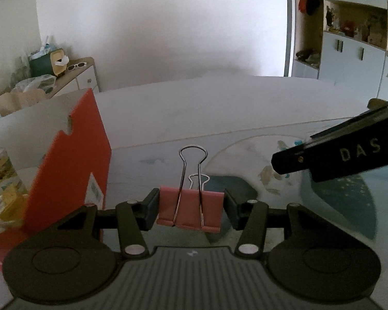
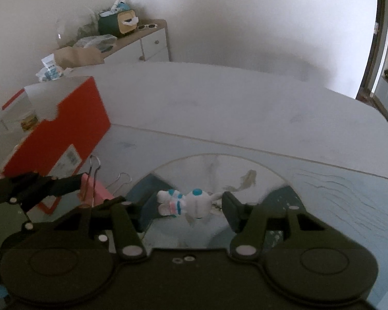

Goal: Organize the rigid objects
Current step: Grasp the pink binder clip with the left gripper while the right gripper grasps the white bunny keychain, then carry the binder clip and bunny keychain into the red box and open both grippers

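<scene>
My left gripper is shut on a pink binder clip, its pads pressing the clip's two sides and its wire handles pointing away from me. The clip hangs above the table mat. In the right wrist view the same clip shows at the left, with a left finger on it. My right gripper is shut on a small white toy figure with blue trim, lying crosswise between the pads above the mat. A right finger reaches into the left wrist view from the right.
An open red cardboard box stands on the table at the left, with jars and packets inside. A blue-and-grey mat with fish drawings covers the near table. Behind are a cluttered low cabinet and wall shelves.
</scene>
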`<state>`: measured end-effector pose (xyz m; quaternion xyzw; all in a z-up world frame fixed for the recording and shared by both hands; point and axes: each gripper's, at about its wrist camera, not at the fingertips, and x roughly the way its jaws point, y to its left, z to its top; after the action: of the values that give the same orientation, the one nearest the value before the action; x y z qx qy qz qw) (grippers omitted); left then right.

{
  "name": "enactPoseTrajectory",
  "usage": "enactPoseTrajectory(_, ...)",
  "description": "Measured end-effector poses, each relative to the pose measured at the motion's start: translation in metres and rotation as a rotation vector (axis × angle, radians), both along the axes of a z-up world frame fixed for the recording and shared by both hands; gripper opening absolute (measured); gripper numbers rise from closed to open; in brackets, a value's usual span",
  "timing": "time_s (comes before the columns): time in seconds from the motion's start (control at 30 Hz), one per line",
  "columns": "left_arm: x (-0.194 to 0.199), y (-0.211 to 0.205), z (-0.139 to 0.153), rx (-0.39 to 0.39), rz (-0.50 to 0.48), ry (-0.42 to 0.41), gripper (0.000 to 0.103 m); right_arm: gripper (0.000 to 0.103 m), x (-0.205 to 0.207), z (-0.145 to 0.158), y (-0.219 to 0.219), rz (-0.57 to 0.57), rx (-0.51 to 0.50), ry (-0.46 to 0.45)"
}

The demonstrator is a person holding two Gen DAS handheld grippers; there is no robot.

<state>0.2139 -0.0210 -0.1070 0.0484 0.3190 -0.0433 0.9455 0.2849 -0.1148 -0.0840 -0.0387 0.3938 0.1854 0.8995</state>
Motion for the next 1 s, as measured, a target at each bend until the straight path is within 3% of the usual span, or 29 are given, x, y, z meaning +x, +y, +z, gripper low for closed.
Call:
enactPoseTrajectory(0.6, -0.061, 0.022, 0.062, -0.008, -0.031, -0.063, 0.052, 0.055, -0.075, 0.053, 0.014, 0.062, -0.007, -0.096)
enactPoseTrajectory(1.0, -0.078, 0.066, 0.087, 0.006, 0.002, -0.052, 0.052, 0.055, -0.094, 0.074, 0.049, 0.137, -0.026, -0.132)
